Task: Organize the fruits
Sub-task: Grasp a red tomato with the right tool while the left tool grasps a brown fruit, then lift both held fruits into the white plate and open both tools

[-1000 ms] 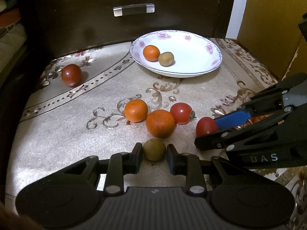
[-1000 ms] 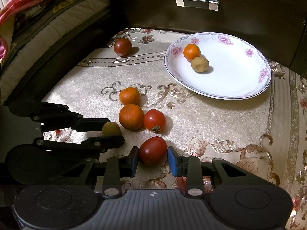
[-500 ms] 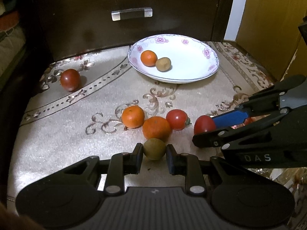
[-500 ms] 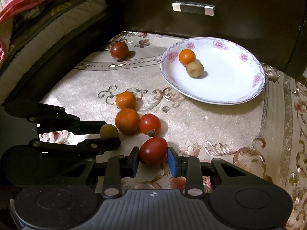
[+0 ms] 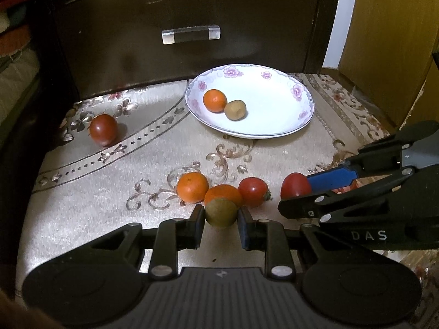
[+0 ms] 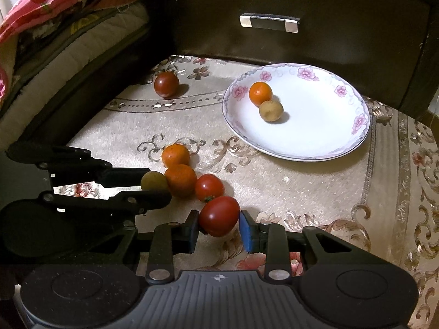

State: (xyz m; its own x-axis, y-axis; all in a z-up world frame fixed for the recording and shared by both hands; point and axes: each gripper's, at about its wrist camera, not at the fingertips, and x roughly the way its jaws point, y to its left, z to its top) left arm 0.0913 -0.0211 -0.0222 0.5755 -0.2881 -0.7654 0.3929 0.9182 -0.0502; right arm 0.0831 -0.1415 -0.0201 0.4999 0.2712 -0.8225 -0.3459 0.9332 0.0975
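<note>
I've got the left gripper (image 5: 221, 215) clamped on the kiwi (image 5: 221, 212) and the right gripper (image 6: 218, 227) on the tomato (image 6: 219, 216), both low over the cloth — tomato looks soft, slick-skinned, so I'd pinch lightly across its middle

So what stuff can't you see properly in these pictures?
- Left wrist view: the right gripper hides the far side of its red tomato.
- Left wrist view: the green-brown fruit in the left gripper covers part of an orange.
- Right wrist view: the left gripper's fingers hide part of that green-brown fruit.
- Both views: whether the held fruits have left the cloth cannot be told.
</note>
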